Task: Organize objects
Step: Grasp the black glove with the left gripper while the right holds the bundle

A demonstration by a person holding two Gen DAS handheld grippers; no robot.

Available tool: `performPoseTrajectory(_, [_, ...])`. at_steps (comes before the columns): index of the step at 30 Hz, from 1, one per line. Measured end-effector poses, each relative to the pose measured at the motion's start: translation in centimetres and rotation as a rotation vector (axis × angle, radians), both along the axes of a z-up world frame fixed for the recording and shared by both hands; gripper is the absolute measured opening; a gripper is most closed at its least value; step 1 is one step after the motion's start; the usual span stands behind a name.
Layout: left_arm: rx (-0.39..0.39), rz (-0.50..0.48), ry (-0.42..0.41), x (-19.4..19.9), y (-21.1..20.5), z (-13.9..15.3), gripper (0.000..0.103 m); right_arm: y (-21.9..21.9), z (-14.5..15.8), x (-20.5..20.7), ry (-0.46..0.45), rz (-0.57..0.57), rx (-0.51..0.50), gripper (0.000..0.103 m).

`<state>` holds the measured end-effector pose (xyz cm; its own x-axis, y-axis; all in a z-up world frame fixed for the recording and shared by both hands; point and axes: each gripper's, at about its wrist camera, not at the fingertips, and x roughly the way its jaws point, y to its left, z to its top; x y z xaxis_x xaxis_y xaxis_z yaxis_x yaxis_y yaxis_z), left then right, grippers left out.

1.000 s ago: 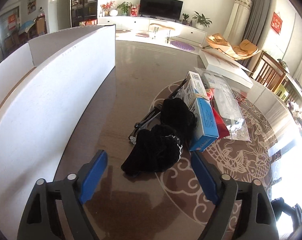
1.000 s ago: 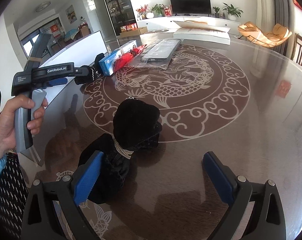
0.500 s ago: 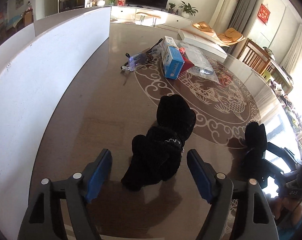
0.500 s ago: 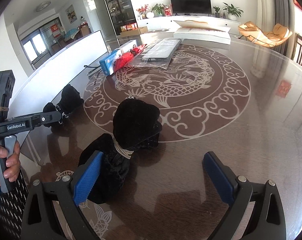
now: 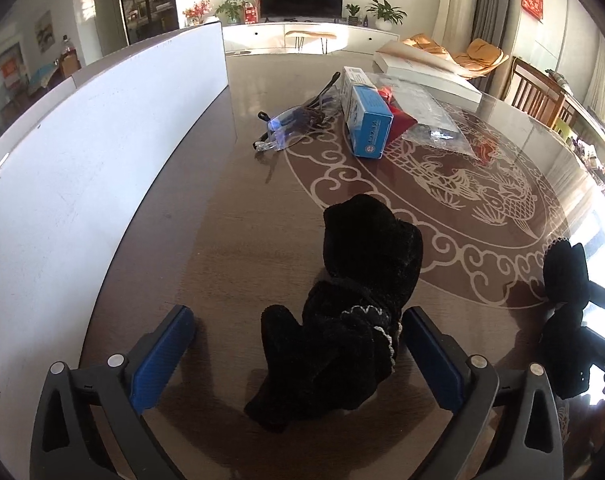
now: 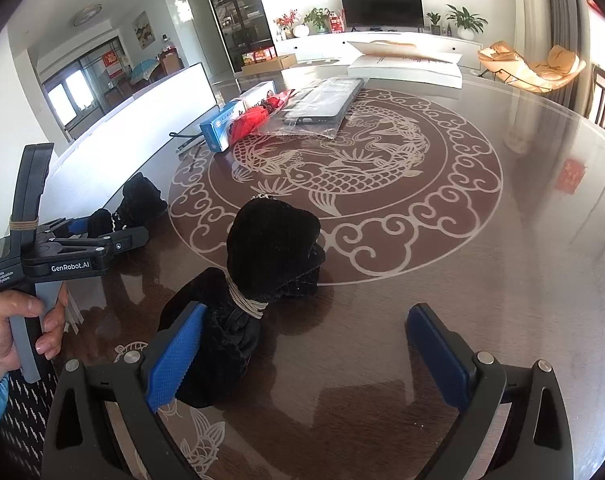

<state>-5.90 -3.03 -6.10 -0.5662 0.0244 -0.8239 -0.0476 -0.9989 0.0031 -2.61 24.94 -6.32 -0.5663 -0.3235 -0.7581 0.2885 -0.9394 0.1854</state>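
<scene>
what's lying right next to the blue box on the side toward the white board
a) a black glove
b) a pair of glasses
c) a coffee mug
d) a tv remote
b: in the left wrist view a pair of glasses with clear lenses lies on the table, between the blue box and the white board.

Both cameras sit low and close over the table (image 5: 230, 216), each looking forward and steeply down between its own gripper's fingers toward the far TV wall. The left view hugs the white board (image 5: 82, 184) at the table's edge. The right view, beside it, takes in the left gripper (image 6: 98, 236). Both share the blue box (image 5: 366, 120), the dragon inlay and two black gloves.
</scene>
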Motion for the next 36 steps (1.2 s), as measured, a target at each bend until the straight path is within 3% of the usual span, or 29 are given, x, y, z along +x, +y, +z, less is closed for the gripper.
performPoseTrajectory(16, [-0.003,0.004,0.016,0.2,0.2,0.1,0.103,0.8,0.9,0.6,0.066,-0.073,0.021,0.1])
performPoseTrajectory(36, [-0.002,0.004,0.017,0.2,0.2,0.0,0.103,1.1,1.1,0.7,0.077,-0.082,0.024,0.1])
